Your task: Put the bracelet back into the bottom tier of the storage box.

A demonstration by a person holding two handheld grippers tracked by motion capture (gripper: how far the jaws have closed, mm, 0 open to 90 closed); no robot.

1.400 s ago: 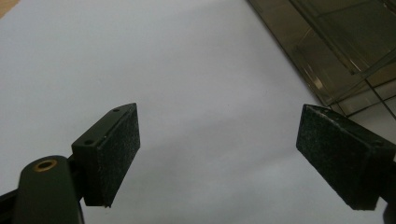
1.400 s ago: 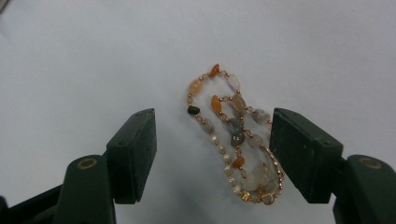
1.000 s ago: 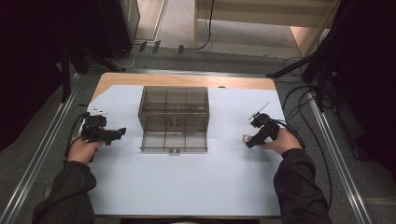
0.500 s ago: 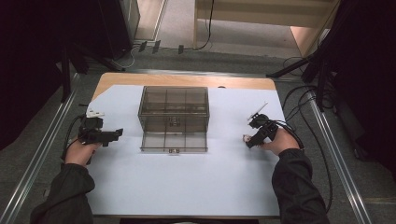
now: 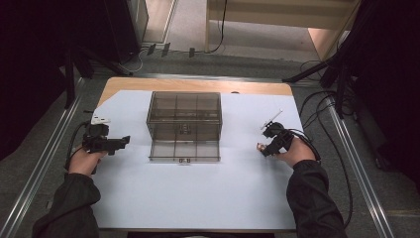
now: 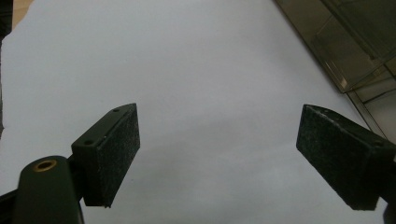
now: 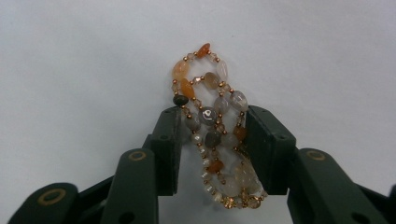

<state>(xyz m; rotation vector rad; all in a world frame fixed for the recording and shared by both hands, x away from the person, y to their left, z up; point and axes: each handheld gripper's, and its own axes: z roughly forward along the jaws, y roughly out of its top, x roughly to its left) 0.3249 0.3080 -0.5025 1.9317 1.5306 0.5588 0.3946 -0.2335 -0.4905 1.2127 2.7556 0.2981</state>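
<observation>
From the person's side of the table, the nearest things are the two dark sleeves and the hands. The right gripper (image 7: pixel 212 140) has its black jaws around a beaded bracelet of orange, grey and clear stones with small copper beads (image 7: pixel 212 135), which lies bunched on the white table cover (image 5: pixel 198 198) at the right side, near the right hand. The jaws have just been closing, and the beads now sit between the two pads; the strand seems to touch both pads, so I judge that the grip is on it or almost on it.

The left gripper (image 6: pixel 219 154) stands wide open with nothing between its jaws, above the bare white cover at the left.

Farther away, in the middle of the table, stands a smoky transparent plastic organiser box with compartments (image 5: pixel 184 124), its front drawer pulled out toward the person. It is well apart from both grippers.

The bracelet will probably be light and completely limp, and the smooth round stones can slip or roll under pressure. I think the best place to hold is across the bunched middle, where several strands cross together, not one loose loop, because a single strand may slide out and the rest will hang down and swing.
</observation>
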